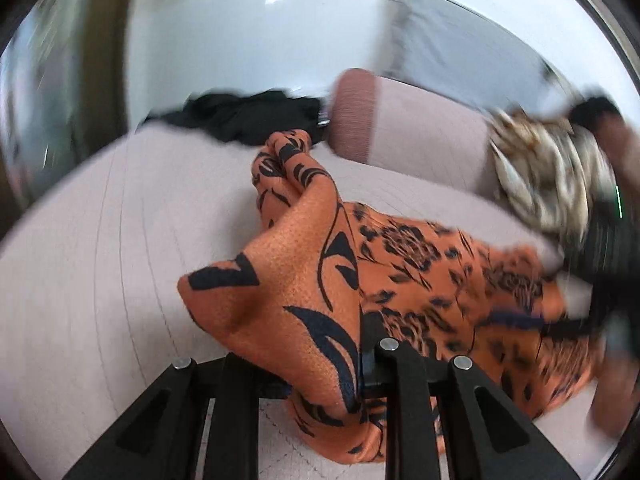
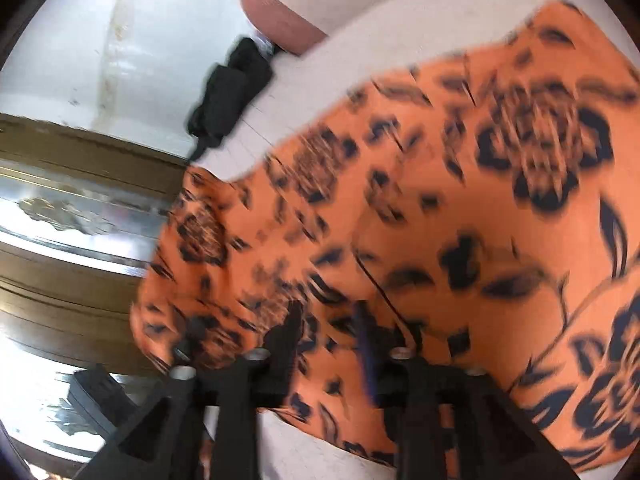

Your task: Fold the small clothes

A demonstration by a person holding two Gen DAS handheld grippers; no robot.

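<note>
Left wrist view: my left gripper (image 1: pixel 320 364) tilts down toward the pale pink sofa seat (image 1: pixel 112 248), and its jaws are nearly together, pinched on a fold of the orange cloth with black flowers (image 1: pixel 304 280). The cloth rises in a peak from the jaws, then trails off to the right across the cushion, with a bunched end lying up near the middle of the seat. At the right edge, badly blurred, is my right gripper (image 1: pixel 612 280) over the far part of the same cloth. Behind it sits a cream patterned bundle (image 1: pixel 548 168). A black garment (image 1: pixel 248 116) lies at the back of the seat, just beside a dusty-rose bolster (image 1: pixel 354 112).

Right wrist view: everything is smeared. My right gripper (image 2: pixel 332 344) also points downward, rolled so the room leans sideways. Its 2 fingers (image 2: pixel 286 336) stand apart, about half open, over the orange cloth (image 2: pixel 460 208), and I cannot tell whether either pad touches the fabric; nothing is pinched between them. The cloth fills most of this view, spread over the pink seat (image 2: pixel 360 32). The black garment (image 2: pixel 228 92) and the bolster (image 2: pixel 276 12) show at the top, with shiny floor (image 2: pixel 80 40) to the left.
</note>
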